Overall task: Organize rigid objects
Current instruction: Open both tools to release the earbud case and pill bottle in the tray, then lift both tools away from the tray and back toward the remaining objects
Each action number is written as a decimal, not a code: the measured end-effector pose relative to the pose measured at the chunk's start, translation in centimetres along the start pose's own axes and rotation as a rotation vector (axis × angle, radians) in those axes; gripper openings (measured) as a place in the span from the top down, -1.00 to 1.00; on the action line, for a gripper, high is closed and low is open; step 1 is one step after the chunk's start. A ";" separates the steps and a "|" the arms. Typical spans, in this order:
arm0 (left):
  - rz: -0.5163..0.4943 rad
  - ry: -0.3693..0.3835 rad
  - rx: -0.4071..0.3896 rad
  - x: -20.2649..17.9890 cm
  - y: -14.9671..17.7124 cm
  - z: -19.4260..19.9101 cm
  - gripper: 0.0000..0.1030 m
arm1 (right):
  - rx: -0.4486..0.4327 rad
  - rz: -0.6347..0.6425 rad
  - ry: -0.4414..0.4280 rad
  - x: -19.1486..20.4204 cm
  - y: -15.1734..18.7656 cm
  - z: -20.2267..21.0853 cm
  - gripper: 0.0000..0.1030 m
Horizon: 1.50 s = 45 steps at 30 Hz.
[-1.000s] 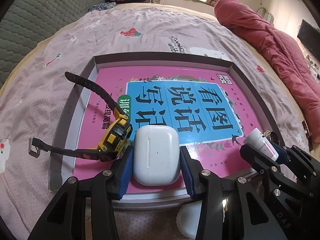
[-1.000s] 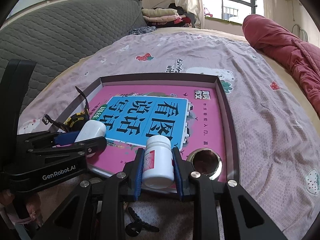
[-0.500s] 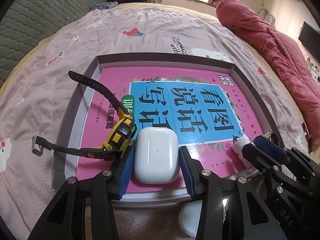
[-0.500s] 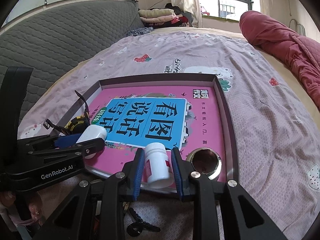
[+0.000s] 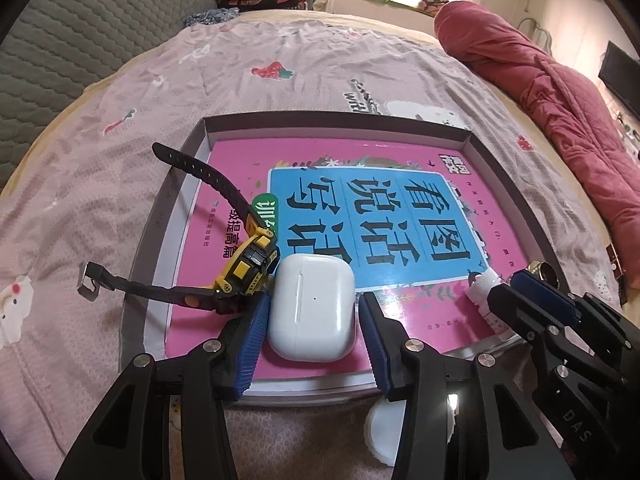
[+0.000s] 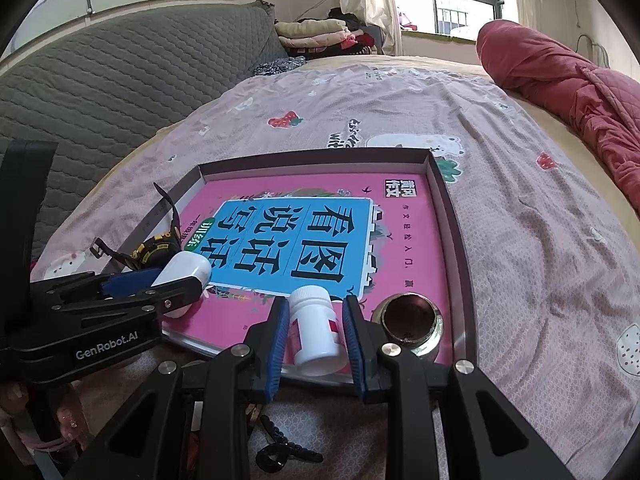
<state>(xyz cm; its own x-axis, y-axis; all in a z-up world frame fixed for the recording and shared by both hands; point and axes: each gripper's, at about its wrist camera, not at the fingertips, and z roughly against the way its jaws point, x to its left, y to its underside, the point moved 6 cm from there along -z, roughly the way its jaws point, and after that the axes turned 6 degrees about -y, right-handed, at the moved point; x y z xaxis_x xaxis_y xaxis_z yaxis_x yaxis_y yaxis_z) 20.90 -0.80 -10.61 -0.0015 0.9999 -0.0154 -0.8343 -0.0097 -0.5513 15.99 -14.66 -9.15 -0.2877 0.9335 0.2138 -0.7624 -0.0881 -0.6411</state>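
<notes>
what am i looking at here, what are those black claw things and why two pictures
The claws are two handheld grippers, each carrying a camera that looks along its fingers, so you get one picture per hand. A shallow tray holding a pink book sits on a bed. The left gripper is opening around a white earbud case resting in the tray, beside a yellow watch. The right gripper is shut on a white pill bottle, next to a metal cup.

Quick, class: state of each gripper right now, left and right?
Left gripper: jaws opening, releasing the white earbud case that lies between them on the tray.
Right gripper: shut on the white pill bottle.
</notes>
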 end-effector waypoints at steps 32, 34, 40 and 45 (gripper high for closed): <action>0.030 0.021 -0.095 1.0 -1.5 5.4 -0.25 | -0.144 0.056 0.014 0.0 -2.3 3.7 0.14; 0.029 0.021 -0.094 0.9 -1.2 5.6 -0.30 | -0.155 0.063 0.010 0.1 -2.4 4.1 0.12; 0.016 0.025 -0.095 0.6 -0.6 6.3 -0.30 | -0.172 0.073 0.014 0.0 -2.3 5.1 0.10; 0.013 0.021 -0.098 0.6 0.0 7.0 -0.31 | -0.181 0.067 0.020 -0.1 -2.1 5.9 0.09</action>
<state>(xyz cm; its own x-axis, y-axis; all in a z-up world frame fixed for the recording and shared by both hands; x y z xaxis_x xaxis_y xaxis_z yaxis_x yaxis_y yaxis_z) 17.07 -0.09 -4.74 0.0004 0.9992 -0.0405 -0.7761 -0.0252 -0.6301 14.21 -16.66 -3.52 -0.3218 0.9344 0.1528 -0.6243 -0.0881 -0.7762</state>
